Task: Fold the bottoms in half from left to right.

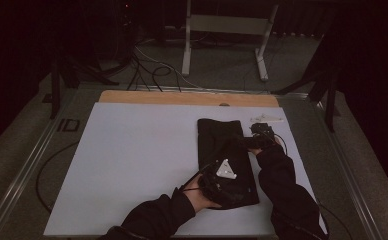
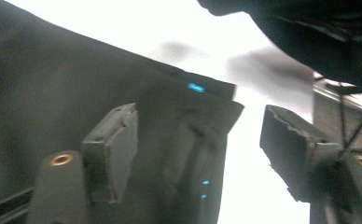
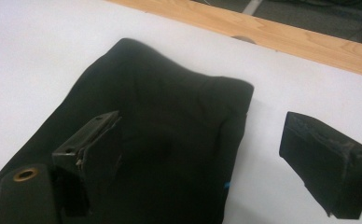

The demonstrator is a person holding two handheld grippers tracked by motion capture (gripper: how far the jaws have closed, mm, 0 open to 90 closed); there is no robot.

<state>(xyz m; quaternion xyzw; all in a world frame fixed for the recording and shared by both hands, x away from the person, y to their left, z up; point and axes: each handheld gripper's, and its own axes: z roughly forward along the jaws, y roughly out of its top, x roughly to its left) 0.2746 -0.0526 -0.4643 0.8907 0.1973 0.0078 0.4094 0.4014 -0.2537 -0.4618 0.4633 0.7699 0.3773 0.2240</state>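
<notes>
Both jaws wide above black cloth (image 3: pixel 170 140)

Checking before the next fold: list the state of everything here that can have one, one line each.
Black garment: folded into a narrow upright rectangle, lying flat on the white table cover, held by neither gripper.
Left gripper: jaws open, hanging over the garment's near edge.
Right gripper: jaws open, above the garment's far right edge, nothing between them.
</notes>
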